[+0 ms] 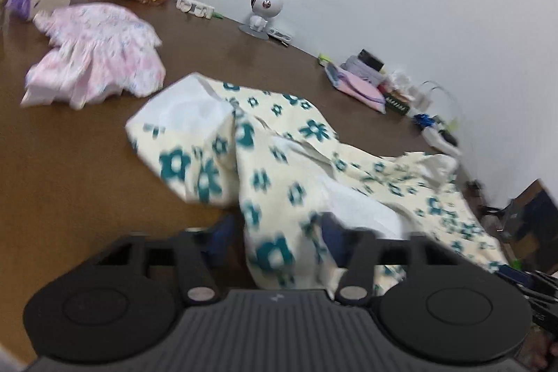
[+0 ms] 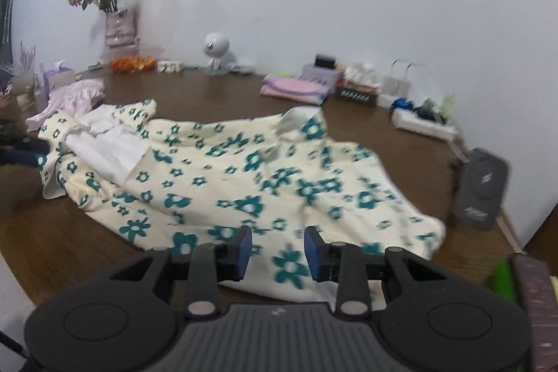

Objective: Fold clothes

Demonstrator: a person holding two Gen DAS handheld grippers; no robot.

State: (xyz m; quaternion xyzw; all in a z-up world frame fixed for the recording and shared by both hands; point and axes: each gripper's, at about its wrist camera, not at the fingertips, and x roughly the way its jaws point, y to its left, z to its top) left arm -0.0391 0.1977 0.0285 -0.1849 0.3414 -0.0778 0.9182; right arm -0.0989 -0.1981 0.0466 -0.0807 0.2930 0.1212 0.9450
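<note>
Left tongs (image 1: 275,243) seemingly pinch the flowered garment (image 1: 265,162); right tongs (image 2: 277,248) stand spread above its near hem. A thin pinch could slip, spoiling the fold.

We see a soft, matt cloth in the cream garment (image 2: 223,176), printed with teal flowers, its white lining (image 2: 108,149) plainer and smooth. At ten o'clock in the left wrist view lies a pink frilled garment (image 1: 101,58), thin, crinkled cloth. The table (image 1: 69,162) looks like brown wood, smooth with a faint sheen. Our right gripper (image 2: 277,250) is matt black plastic with blue, rubbery-looking pads (image 2: 244,248) and dull metal pivot pins; its ribbed grey body looks matt too. At twelve o'clock the small white camera (image 1: 263,6) is glossy plastic.
</note>
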